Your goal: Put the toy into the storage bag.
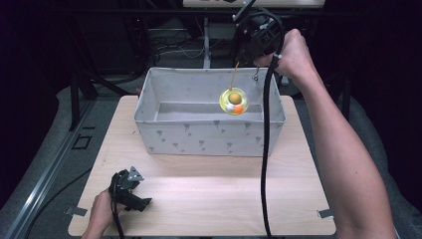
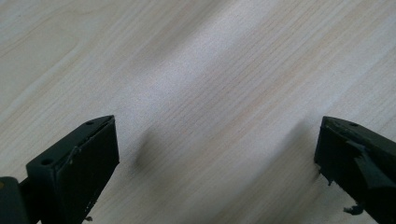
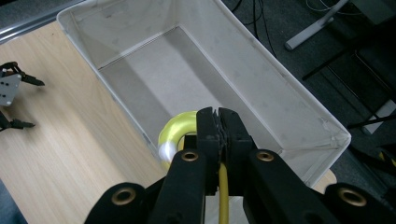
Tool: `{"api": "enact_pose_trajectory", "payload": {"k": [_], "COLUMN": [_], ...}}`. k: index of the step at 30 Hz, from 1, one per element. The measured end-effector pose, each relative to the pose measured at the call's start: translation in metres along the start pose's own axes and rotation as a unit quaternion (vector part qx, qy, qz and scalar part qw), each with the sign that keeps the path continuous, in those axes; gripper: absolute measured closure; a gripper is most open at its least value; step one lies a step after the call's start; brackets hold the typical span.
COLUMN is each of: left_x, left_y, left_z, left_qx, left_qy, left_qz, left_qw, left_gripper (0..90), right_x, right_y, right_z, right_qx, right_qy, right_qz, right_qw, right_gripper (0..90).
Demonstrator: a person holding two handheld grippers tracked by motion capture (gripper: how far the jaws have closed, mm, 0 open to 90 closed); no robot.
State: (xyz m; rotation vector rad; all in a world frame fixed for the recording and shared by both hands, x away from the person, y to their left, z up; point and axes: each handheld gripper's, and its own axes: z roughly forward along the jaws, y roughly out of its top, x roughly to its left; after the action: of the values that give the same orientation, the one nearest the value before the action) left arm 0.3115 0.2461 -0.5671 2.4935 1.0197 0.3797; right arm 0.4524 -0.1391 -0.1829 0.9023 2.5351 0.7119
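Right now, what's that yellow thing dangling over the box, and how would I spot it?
Find the big grey fabric box at the far side of the wooden table. Above its right half, the right gripper is shut on a thin yellow stick. At the stick's bottom hangs a see-through yellow ring toy with orange and white balls inside, the brightest thing there.

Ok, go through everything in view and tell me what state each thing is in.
Right gripper: shut on the toy's yellow stick, raised over the box.
Toy: yellow ring with small balls, hanging over the box.
Box: open top, nothing seen inside.
Left gripper: open, holding nothing, low over the table.
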Motion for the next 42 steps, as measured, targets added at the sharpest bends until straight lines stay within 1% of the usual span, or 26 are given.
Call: {"api": "enact_pose_trajectory", "payload": {"k": [2,3,5,6,7,8,9,15,20,22,23,29,31,33,36,38,42], "left_x": [-0.001,-0.001,-0.001,-0.001,-0.001,-0.001,-0.001,-0.001,-0.001,-0.001,-0.001,0.000,0.000,0.000,0.000,0.001,0.001], "left_y": [0.000,0.000,0.001,0.001,0.000,0.000,0.000,0.000,0.000,0.000,0.000,0.000,0.000,0.000,0.000,0.001,0.001], "left_z": [0.000,0.001,0.001,0.001,0.000,0.000,0.000,0.001,0.001,0.001,0.001,-0.001,-0.002,-0.004,-0.004,-0.004,-0.004], "left_qx": [0.002,0.003,0.004,0.004,0.002,0.002,0.002,0.004,0.003,0.003,0.003,-0.003,-0.011,-0.017,-0.018,-0.019,-0.020], "left_qy": [0.000,0.000,-0.001,-0.001,0.000,0.000,0.000,-0.001,-0.001,-0.001,0.000,-0.001,-0.003,-0.004,-0.003,-0.002,-0.001], "left_qz": [0.001,0.002,0.005,0.005,0.004,0.004,0.004,0.004,0.004,0.003,0.003,0.000,-0.004,-0.007,-0.008,-0.006,-0.006], "left_qw": [1.0000,1.0000,1.0000,1.0000,1.0000,1.0000,1.0000,1.0000,1.0000,1.0000,1.0000,1.0000,0.9999,0.9998,0.9998,0.9998,0.9998], "left_gripper": [0.0,0.0,0.0,0.0,0.0,0.0,0.0,0.0,0.0,0.0,0.0,0.0,0.0,0.0,0.0,0.0,0.0], "right_x": [-0.002,-0.004,-0.009,-0.009,-0.012,-0.012,-0.015,-0.021,-0.027,-0.032,-0.032,-0.038,-0.039,-0.040,-0.042,-0.045,-0.048], "right_y": [-0.001,-0.001,-0.004,-0.004,-0.006,-0.006,-0.007,-0.013,-0.018,-0.023,-0.023,-0.031,-0.034,-0.040,-0.044,-0.050,-0.057], "right_z": [0.001,0.001,0.004,0.004,0.006,0.006,0.008,0.017,0.023,0.028,0.028,0.037,0.040,0.045,0.048,0.052,0.055], "right_qx": [-0.001,-0.002,-0.009,-0.009,-0.010,-0.010,-0.009,0.001,0.006,0.008,0.008,0.018,0.025,0.030,0.034,0.040,0.041], "right_qy": [0.001,-0.002,-0.003,-0.003,-0.006,-0.006,-0.009,-0.017,-0.022,-0.024,-0.024,-0.025,-0.025,-0.026,-0.028,-0.026,-0.026], "right_qz": [0.004,0.008,0.019,0.019,0.026,0.026,0.031,0.039,0.050,0.063,0.063,0.074,0.072,0.076,0.078,0.084,0.090], "right_qw": [1.0000,1.0000,0.9998,0.9998,0.9996,0.9996,0.9994,0.9991,0.9985,0.9977,0.9977,0.9968,0.9968,0.9963,0.9960,0.9954,0.9948], "right_gripper": [88.3,88.3,88.3,88.3,88.3,88.3,88.3,88.3,88.3,88.3,88.3,88.3,88.3,88.3,88.3,88.3,88.3]}}
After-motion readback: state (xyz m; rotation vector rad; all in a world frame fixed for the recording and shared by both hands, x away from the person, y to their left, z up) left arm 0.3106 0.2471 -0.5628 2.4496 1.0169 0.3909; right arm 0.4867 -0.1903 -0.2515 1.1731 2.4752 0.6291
